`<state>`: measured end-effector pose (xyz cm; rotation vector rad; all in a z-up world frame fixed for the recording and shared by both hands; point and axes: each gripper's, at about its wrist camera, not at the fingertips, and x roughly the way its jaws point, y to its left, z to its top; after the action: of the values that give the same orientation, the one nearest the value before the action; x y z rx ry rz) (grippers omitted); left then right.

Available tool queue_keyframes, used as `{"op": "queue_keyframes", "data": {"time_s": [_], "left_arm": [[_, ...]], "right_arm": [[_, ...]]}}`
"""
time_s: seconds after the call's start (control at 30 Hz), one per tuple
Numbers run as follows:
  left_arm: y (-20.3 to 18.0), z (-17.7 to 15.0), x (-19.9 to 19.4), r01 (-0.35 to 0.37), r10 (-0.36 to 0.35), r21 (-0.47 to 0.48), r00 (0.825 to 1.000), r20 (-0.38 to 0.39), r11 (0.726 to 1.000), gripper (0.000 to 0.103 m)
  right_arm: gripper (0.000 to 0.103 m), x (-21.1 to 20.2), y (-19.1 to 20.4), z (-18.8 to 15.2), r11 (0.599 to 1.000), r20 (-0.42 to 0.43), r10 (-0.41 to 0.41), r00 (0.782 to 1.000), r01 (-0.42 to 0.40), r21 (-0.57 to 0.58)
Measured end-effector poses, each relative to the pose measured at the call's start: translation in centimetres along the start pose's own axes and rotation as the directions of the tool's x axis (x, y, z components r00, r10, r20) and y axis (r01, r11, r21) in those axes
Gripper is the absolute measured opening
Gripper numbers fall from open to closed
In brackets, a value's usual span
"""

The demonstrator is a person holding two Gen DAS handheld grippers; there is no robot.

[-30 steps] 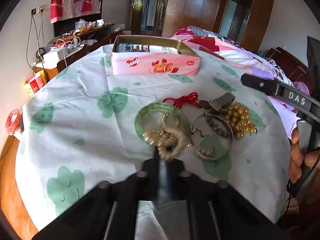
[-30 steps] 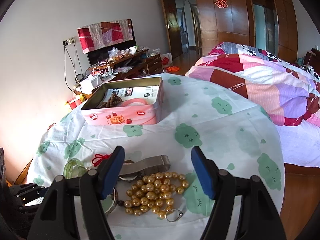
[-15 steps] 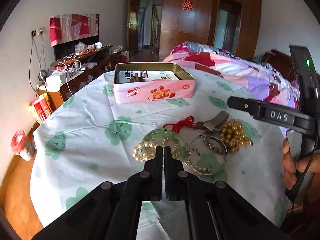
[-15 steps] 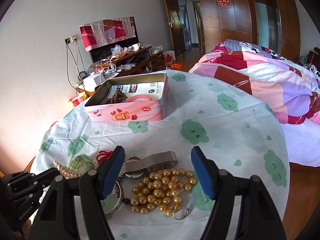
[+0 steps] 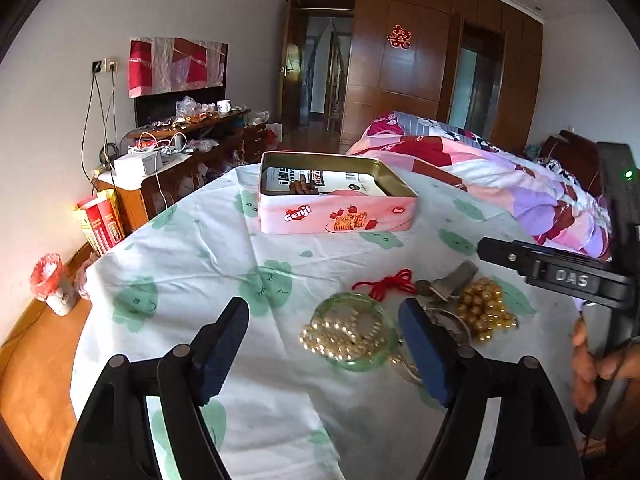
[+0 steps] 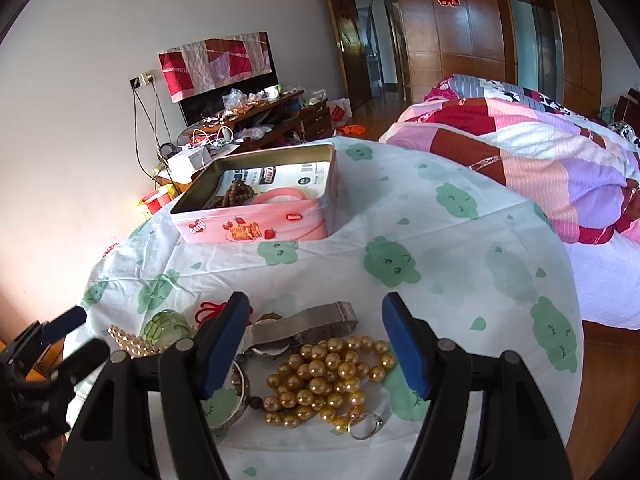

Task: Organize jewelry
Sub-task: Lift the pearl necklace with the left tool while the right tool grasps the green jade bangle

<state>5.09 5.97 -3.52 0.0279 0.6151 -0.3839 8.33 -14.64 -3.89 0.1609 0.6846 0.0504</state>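
On the tabletop point(image 5: 192, 248), 1 pink tin point(image 5: 336, 216) sits toward the far edge. Near the front edge lie 1 pearl strand point(image 5: 340, 338) over 1 green bangle point(image 5: 352, 360), 1 gold bead strand point(image 6: 324, 376), 1 ring point(image 6: 365, 426), 1 watch point(image 6: 304, 326) and 1 red cord point(image 5: 386, 284). The left hand-held gripper point(image 5: 324, 348) has just opened, nothing between its jaws; the right hand-held gripper point(image 6: 314, 344) stands open, empty. A silver bangle point(image 6: 236, 404) is partly hidden.

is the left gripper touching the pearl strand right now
Apart. In the left wrist view the left gripper has just been opening; its jaws stand wide, bare tablecloth shows beside each pad, and the pearl strand lies loose over the green bangle.
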Motion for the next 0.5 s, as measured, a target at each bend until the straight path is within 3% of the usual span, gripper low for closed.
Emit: {"op": "queue_keyframes", "data": {"time_s": [0.1,0.13,0.17,0.23,0.4,0.5], "left_arm": [[-0.2,-0.3,1.6,-0.022,0.022,0.01,1.0,-0.018,1.0,0.074],[-0.4,-0.5,2.2,-0.034,0.035,0.021,0.999,-0.03,0.999,0.056],[-0.4,-0.7,2.6,-0.033,0.035,0.029,0.998,-0.052,0.999,0.027],[-0.3,-0.9,3.4,-0.014,0.016,0.019,0.995,-0.098,1.0,0.011],[-0.5,-0.6,3.0,-0.001,0.003,0.02,0.996,-0.089,1.0,0.005],[-0.2,0.7,1.4,0.041,-0.041,-0.021,0.999,-0.022,0.999,0.005]], "right_arm": [[0.072,0.1,0.0,-0.1,1.0,-0.008,0.005,1.0,-0.005,0.005],[0.072,0.1,0.0,-0.1,1.0,-0.007,0.003,1.0,-0.003,0.004],[0.072,0.1,0.0,-0.1,1.0,-0.006,0.004,1.0,-0.004,0.004],[0.072,0.1,-0.2,-0.1,1.0,-0.002,0.002,1.0,-0.002,0.006],[0.072,0.3,-0.4,-0.2,1.0,-0.004,0.006,1.0,-0.006,0.02],[0.072,0.4,-0.2,-0.3,1.0,-0.009,0.01,1.0,-0.01,0.014]]}}
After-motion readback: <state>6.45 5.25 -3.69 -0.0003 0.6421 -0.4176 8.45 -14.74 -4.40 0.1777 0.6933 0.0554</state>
